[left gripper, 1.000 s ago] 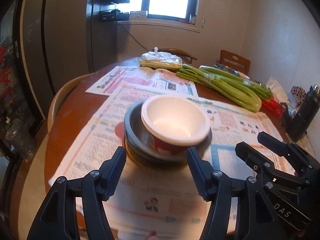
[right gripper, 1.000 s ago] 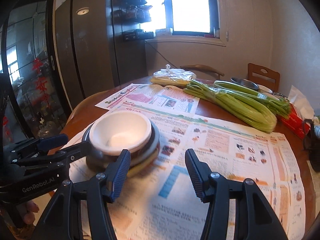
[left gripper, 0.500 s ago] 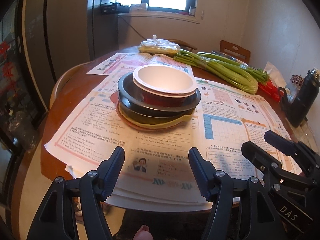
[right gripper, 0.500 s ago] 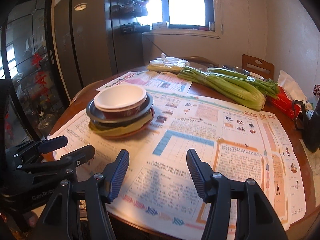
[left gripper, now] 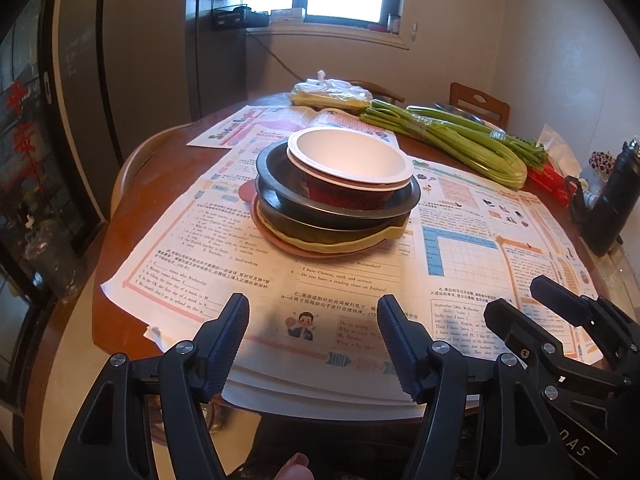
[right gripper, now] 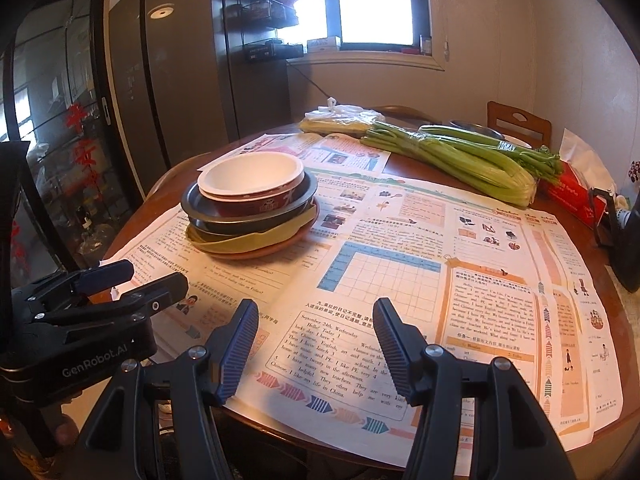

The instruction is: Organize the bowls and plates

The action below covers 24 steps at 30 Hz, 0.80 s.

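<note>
Stack is built: white-and-red bowl sits on top, nested in a dark plate, another dark dish under that, then a yellow plate and a pinkish plate at the bottom. All of it stands on the newspaper covering the round table, toward the far left of the sheets. The bowl sits a bit off-centre, toward the right edge of the dark plate in my left view.

My left gripper is open, nothing between its fingers, hanging over the near edge of the table, well apart from the stack. My right gripper is open too, empty, over the newspaper near the table edge, stack off to its upper left. Neither one touches a dish.

Step, as I judge it: stacking looks finished and both grippers are clear of it. I see no loose plates or bowls left on the paper; a metal dish shows at the far side behind the celery, partly hidden, can't tell if it counts.

Next move, if any: either stop here, or nudge the top bowl to centre. That would need an approach from the near side, jaws on the bowl rim, light grip, no push on the plates below since the pile looks slightly skewed and could slide on the paper.
</note>
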### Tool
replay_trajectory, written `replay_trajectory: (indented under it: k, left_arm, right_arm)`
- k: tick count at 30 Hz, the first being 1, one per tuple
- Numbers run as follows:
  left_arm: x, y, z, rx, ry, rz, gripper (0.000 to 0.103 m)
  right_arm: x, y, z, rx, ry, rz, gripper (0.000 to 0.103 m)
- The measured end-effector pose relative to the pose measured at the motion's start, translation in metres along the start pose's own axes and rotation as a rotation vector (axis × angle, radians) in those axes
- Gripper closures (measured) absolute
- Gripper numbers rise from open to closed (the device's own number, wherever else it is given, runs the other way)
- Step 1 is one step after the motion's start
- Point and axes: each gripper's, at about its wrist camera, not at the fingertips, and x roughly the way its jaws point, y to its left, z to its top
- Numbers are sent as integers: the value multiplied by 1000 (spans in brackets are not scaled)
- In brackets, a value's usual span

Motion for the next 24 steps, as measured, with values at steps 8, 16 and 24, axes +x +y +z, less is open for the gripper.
replay_trajectory:
  k: [8,16,24]
  left_arm:
    - [2,0,-1,7,5,23,35]
    - [2,0,-1,9,6,16,35]
    - [-2,4,-1,0,-5,15,35]
  right_arm:
    - [1,-1,-1,9,1,-7,44]
    - [1,3,-1,4,7,-7,44]
    - [4,7,-1,-5,15,-2,44]
